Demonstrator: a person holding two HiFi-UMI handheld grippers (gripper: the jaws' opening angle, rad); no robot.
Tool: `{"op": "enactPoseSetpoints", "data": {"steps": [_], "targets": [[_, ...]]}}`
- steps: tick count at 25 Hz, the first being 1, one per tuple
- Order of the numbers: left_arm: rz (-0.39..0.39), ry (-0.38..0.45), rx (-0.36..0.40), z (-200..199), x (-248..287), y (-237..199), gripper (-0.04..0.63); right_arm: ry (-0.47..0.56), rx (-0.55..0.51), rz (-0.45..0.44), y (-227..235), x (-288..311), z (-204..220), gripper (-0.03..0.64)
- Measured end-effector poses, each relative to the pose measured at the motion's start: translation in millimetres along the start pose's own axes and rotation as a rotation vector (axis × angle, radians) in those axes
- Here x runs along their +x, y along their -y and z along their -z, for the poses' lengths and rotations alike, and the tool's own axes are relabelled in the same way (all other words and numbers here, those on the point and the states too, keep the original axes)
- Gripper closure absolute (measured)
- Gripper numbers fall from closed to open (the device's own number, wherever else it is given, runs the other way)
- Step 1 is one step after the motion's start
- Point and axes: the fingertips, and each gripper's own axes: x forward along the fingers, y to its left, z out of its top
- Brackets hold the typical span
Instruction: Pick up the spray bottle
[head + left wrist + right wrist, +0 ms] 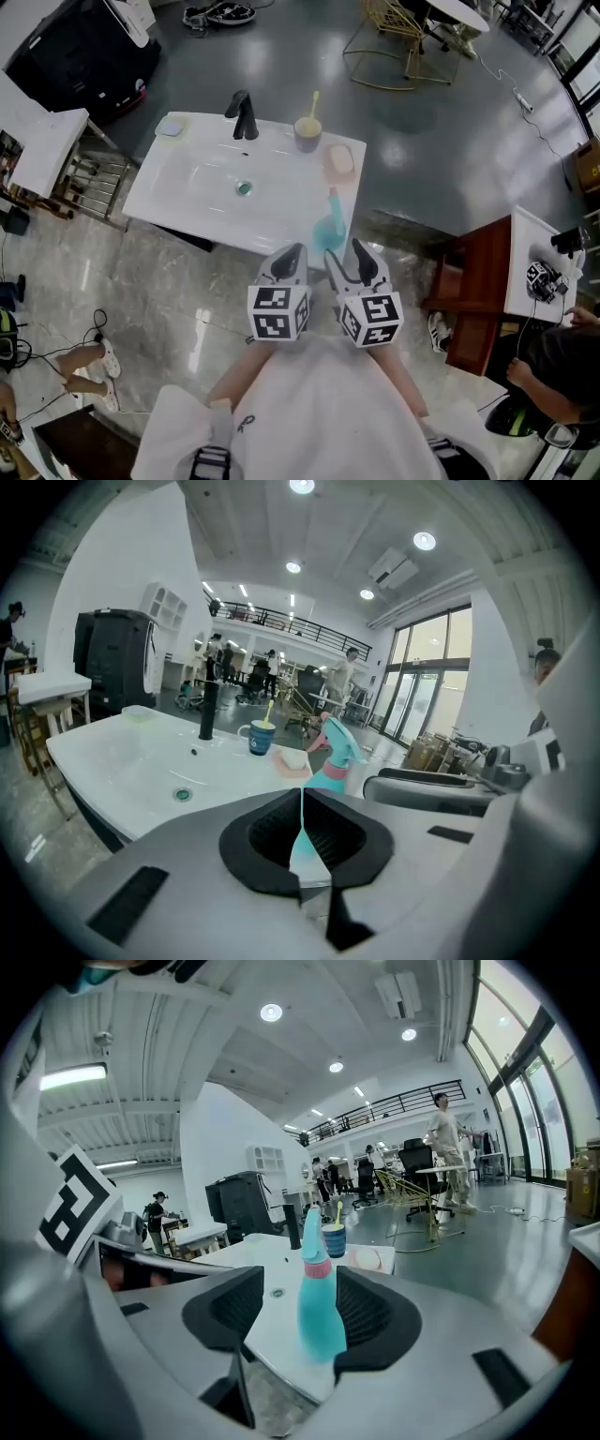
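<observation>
The spray bottle (317,1309) stands ungrasped on the bench (178,192) edge. My right tool (298,1314) is open, jaws framing the bottle without touching it. My left tool (302,829) beside the bottle is closed and empty.

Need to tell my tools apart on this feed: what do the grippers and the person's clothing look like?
The left gripper and right gripper match: light grey bodies, black ribbed pads, each carrying a white cube with black square markers. No cables show. The person wears a white top.
</observation>
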Motion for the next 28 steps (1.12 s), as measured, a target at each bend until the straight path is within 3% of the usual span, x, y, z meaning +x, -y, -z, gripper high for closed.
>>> {"op": "enactPoseSetpoints", "data": {"steps": [9,28], "targets": [[0.03,-0.017,0.002,-7.8,20.3,-17.7,0.565,0.011,-0.038,0.053,8.1,30.4,-0.7,0.311],[0.089,-0.063,-0.002,-22.0,56.9,-43.6,0.565,-0.053,-0.114,0.107,20.1,78.8,11.1,0.298]]}}
